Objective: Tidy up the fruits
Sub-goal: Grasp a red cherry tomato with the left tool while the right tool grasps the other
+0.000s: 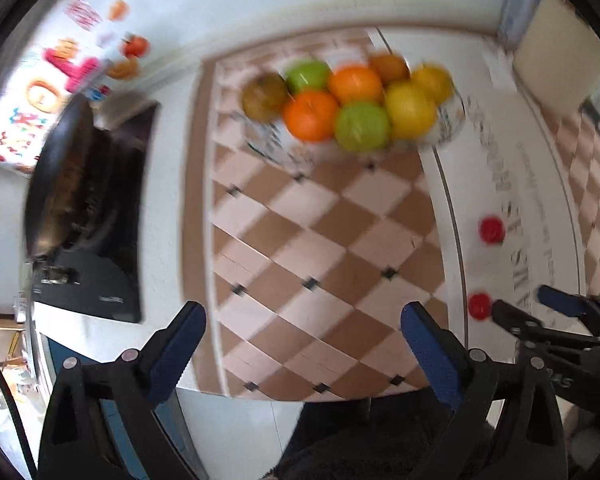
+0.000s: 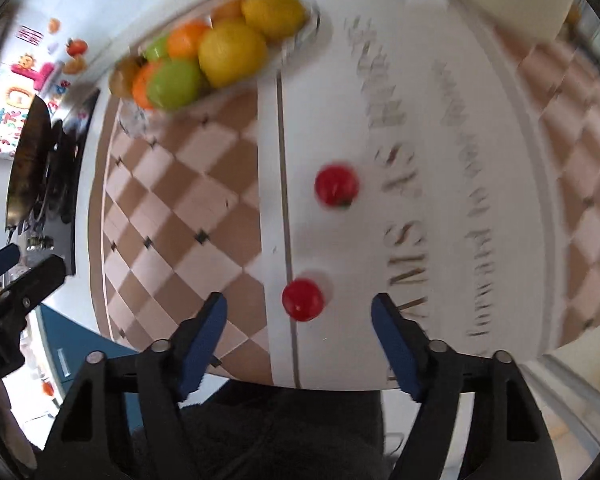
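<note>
The right tool (image 2: 299, 316) is spread astride the nearer small round red fruit (image 2: 303, 299), untouched; left tool (image 1: 303, 334) spread, empty. Off-centre closing could roll it across the desk (image 2: 324, 120).

Both hand-held grippers, left (image 1: 303, 354) and right (image 2: 299, 344), angled steeply downward, jaws apart, empty

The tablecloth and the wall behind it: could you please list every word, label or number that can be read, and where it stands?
No text reads clearly.
Large grey lettering on the tablecloth's white band: motion-blurred, unreadable.
Smaller grey line beside it: blurred, unreadable.
Colourful wall stickers: too blurred to read.
Small white mark on the black stove: too small.
</note>
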{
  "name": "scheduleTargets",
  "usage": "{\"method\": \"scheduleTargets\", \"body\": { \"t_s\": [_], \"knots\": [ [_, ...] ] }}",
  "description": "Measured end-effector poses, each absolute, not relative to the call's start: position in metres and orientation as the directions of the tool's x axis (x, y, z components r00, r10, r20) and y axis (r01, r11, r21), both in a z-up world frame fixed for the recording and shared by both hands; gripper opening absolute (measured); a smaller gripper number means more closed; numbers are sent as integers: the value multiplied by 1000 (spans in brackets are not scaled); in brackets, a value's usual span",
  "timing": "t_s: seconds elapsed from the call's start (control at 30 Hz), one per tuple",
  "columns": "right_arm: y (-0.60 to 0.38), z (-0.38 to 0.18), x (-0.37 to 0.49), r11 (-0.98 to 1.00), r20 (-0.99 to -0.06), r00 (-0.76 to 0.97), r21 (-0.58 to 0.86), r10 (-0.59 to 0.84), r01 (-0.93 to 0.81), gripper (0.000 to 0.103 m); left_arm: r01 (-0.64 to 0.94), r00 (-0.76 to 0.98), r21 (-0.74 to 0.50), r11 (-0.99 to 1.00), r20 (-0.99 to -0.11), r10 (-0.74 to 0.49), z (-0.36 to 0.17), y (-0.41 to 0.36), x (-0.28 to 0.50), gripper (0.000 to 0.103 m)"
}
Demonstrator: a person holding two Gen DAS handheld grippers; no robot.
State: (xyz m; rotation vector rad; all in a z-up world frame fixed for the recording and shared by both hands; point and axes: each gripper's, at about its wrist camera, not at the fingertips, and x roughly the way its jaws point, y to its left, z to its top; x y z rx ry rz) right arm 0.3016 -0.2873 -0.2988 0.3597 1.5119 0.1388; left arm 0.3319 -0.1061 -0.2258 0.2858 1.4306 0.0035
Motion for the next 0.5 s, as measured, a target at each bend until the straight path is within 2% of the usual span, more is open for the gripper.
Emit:
{"method": "scheduleTargets", "body": {
  "t_s": [0.07, 0.13, 0.2, 0.27, 0.5],
  "knots": [
    [-282, -317, 301, 942, -950, 23, 312, 312, 127, 64, 178, 101, 190, 965, -979, 175, -240, -109, 334, 100],
    [-277, -333, 299, 941, -947, -8, 317, 320, 120, 54, 191, 63, 183, 964, -983, 175, -251, -113, 337, 100],
    [-273, -343, 298, 939, -943, -27, 326, 331, 109, 40, 197, 40, 177, 964, -984, 172, -258, -118, 340, 100],
    [-271, -342, 297, 948, -950, -7, 310, 311, 73, 31, 202, 33, 170, 965, -985, 167, -261, -124, 344, 100],
    [-300, -318, 300, 946, -950, 66, 312, 307, 87, 31, 217, 30, 129, 968, -992, 125, -265, -152, 371, 100]
  ]
}}
